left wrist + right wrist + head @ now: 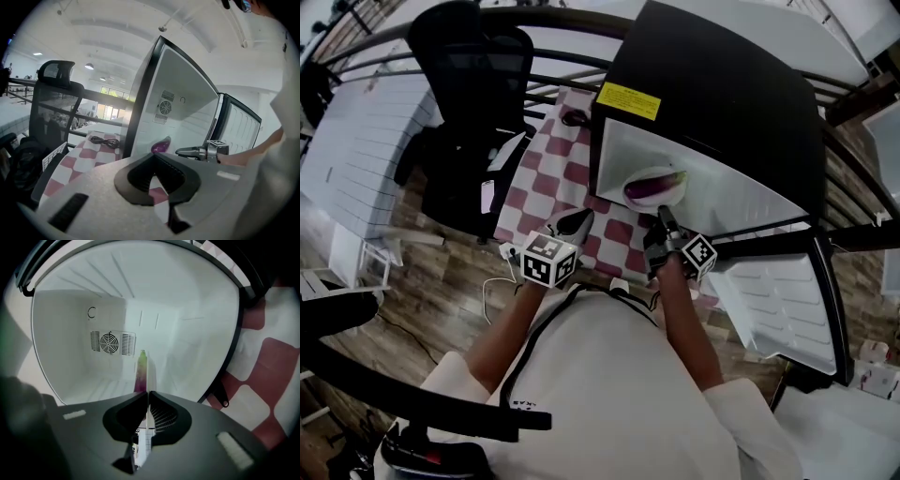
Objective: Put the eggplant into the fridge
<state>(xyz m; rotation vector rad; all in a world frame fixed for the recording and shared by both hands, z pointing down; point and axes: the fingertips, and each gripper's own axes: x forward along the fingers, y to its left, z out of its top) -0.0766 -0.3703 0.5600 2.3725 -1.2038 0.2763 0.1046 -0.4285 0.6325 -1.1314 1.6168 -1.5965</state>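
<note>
A purple eggplant (652, 187) lies on a white plate (673, 196) just inside the mouth of the black fridge (712, 103). My right gripper (666, 222) reaches toward the fridge and is shut on the plate's near rim. In the right gripper view the plate (148, 376) shows edge-on between the jaws (146, 393), with the eggplant (140, 373) beside it and the white fridge interior (112, 315) behind. My left gripper (575, 223) hovers over the table to the left, shut and empty. The left gripper view (153, 159) shows the eggplant (161, 145) and the right gripper (192, 151).
The fridge door (778, 291) hangs open to the right. The fridge stands on a red-and-white checkered table (553, 178) with a black cable (574, 118) at its far end. A black office chair (469, 56) stands to the left, and black railings ring the area.
</note>
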